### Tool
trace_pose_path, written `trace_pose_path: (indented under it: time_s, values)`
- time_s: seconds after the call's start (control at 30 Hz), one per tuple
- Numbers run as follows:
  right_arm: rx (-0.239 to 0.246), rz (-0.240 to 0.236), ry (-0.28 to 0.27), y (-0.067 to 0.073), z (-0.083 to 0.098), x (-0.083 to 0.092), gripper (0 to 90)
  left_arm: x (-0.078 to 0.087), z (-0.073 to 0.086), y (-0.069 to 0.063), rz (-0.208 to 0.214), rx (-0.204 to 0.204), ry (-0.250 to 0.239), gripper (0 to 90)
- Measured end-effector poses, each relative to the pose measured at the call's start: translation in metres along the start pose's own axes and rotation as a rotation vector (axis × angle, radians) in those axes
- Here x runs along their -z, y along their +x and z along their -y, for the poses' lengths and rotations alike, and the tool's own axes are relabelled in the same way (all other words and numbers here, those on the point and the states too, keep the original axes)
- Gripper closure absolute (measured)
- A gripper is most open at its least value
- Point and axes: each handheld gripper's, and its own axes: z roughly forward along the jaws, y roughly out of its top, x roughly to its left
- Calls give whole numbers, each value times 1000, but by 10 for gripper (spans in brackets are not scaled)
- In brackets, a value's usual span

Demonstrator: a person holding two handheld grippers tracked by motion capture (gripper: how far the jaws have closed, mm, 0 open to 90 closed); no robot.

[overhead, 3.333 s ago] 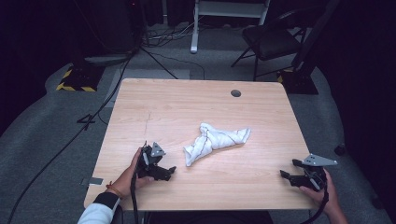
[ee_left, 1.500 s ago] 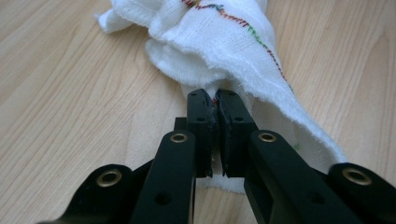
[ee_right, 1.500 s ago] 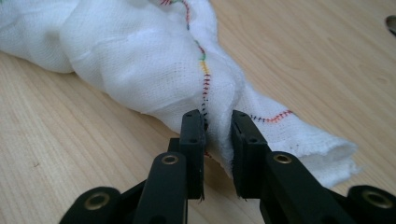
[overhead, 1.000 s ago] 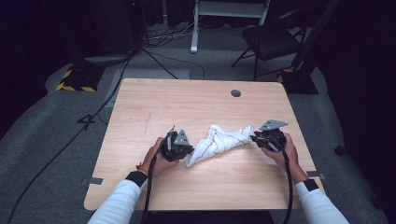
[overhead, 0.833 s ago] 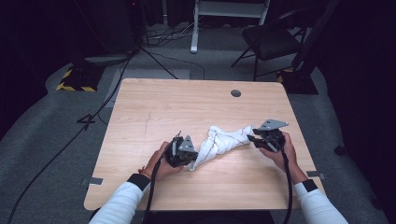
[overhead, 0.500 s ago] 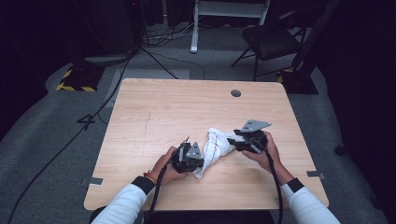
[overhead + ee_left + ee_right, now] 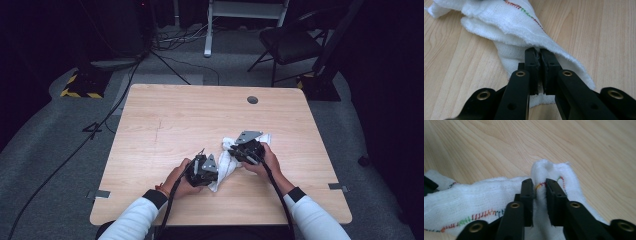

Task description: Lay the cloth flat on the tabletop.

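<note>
While the white cloth lay bunched near the table's front-centre, we had the left gripper pinching its near end w/ jaws nearly together; the right gripper had just closed, clamping a stitched fold.

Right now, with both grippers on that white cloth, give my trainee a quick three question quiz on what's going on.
1. True or false: the left gripper is shut on the white cloth.
2. What runs along the hem of the cloth beside the right gripper? A) a black zip B) multicoloured stitching C) a metal chain
3. What surface does the cloth lie on?

Key
1. True: its jaws pinch a fold of the cloth.
2. B: multicoloured stitching. The right jaws have just been closing, and a bunch of the cloth stands between them.
3. The wooden table.
</note>
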Motion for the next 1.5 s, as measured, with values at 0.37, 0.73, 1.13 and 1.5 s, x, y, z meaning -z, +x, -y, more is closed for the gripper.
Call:
trace_pose_path:
  time_s: [0.37, 0.73, 1.13, 1.5]
  values:
    - [13, -28, -131, -4, 7, 61, 828, 8, 2, 8, -95, 41, 4, 849]
    - [18, 4, -87, -1, 64, 109, 829, 16, 6, 10, -127, 88, 28, 848]
    - [-23, 7, 50, -2, 116, 107, 820, 25, 15, -19, -95, 48, 49, 783]
    - [-134, 87, -28, -17, 126, 131, 529, 36, 2, -17, -142, 107, -92, 326]
